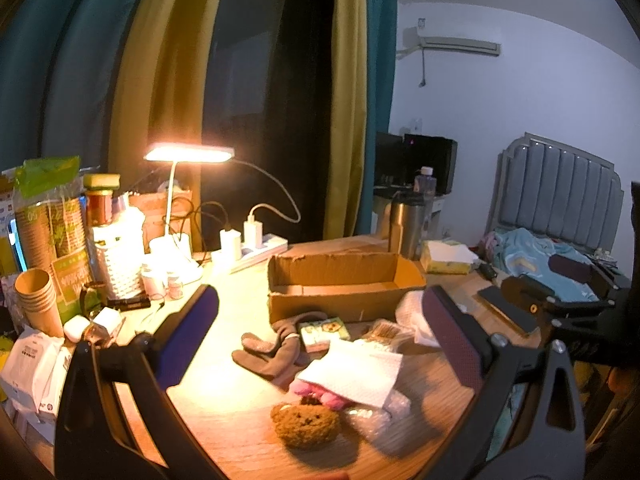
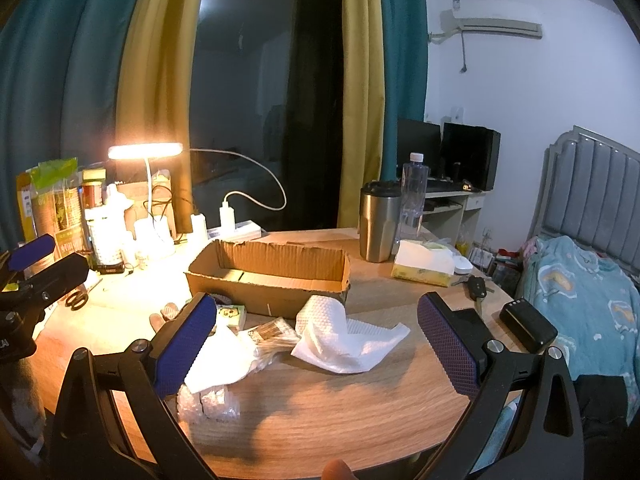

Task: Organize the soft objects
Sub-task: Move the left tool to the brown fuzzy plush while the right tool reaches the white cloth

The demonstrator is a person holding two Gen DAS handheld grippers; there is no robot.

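Cardboard box (image 2: 268,276) sits open toward the table's (image 2: 360,400) far edge, holding nothing visible. Nearer the front edge lie 2 paper towels (image 2: 348,340), a grey glove (image 1: 272,348) and a brown plush bear (image 1: 306,424). Both the left gripper (image 1: 320,332) and right gripper (image 2: 316,340) hover spread wide, gripping nothing.

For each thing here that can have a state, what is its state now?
left gripper: open, holding nothing
right gripper: open, holding nothing
cardboard box: open on top, looks empty
desk lamp: on
steel tumbler: upright, lid on
water bottle: upright, capped
brown plush: lying on the table
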